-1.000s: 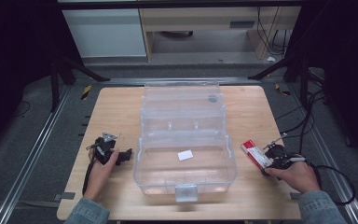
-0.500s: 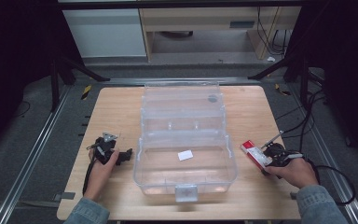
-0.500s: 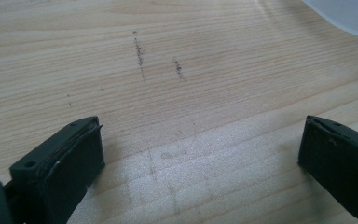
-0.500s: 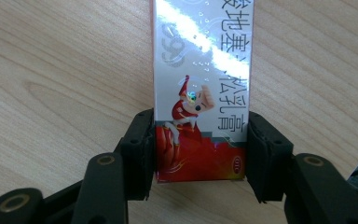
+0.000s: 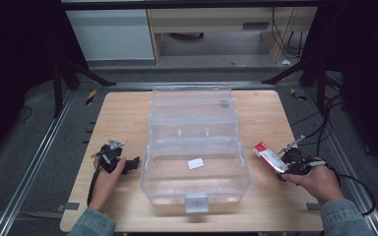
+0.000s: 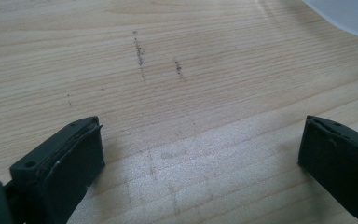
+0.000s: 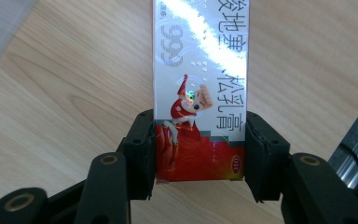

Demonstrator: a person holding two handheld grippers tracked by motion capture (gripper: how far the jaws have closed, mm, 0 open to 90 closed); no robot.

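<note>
Wooden tabletop (image 5: 123, 118) carries an open clear box (image 5: 195, 147); right of it the right hand-held gripper (image 5: 286, 166) clamps a red-and-silver carton (image 7: 199, 88), likely bound boxward, while the left hand-held gripper (image 5: 128, 164) gapes empty.

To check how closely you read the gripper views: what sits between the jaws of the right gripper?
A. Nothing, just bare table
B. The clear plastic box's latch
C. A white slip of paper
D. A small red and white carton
D: the right gripper view shows both jaws pressed against the sides of the red and white carton.

High view overhead, facing forward-down on table (image 5: 128, 113) — gripper views close, low, sharing its wood.
</note>
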